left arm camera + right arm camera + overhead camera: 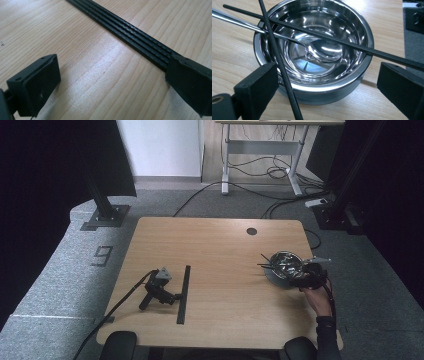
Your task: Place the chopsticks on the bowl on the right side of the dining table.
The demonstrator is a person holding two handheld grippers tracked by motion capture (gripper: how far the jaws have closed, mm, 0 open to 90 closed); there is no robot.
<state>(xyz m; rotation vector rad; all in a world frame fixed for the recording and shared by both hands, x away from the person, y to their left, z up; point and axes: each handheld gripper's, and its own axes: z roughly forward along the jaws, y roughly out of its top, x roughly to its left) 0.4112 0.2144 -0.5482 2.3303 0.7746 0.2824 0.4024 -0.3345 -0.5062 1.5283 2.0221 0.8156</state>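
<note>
the right gripper (306, 274) is held in the person's right hand (316, 299) at the right edge of the table (220, 255), just beside a steel bowl (284, 263). in the right gripper view its two black jaws stand wide apart, one on each side of the near wall of the steel bowl (317, 85), and they clasp nothing. the left jaw sits just beside the rim; the right jaw is clear of the bowl wall.

contents of the bowl:
- a metal spoon (322, 50) lies with its scoop in the bottom of the bowl and its handle rising over the far-left rim.
- two black chopsticks (324, 37) lie across the rim and cross each other near the upper left. one runs from the upper left to the right, passing above the right jaw. the other runs steeply down past the inner side of the left jaw; contact with that jaw cannot be determined.

in the high view the chopstick tips project from the bowl toward the table centre.

the left gripper (159, 287) lies unattended on the left half of the table, its cable trailing off the near-left edge. its jaws are spread and empty. in the left gripper view a black ribbed strip (130, 32) runs diagonally across the wood, and the right jaw lies over its near end. in the high view the black ribbed strip (184, 292) lies straight, just beside this gripper, well apart from the bowl.
</note>
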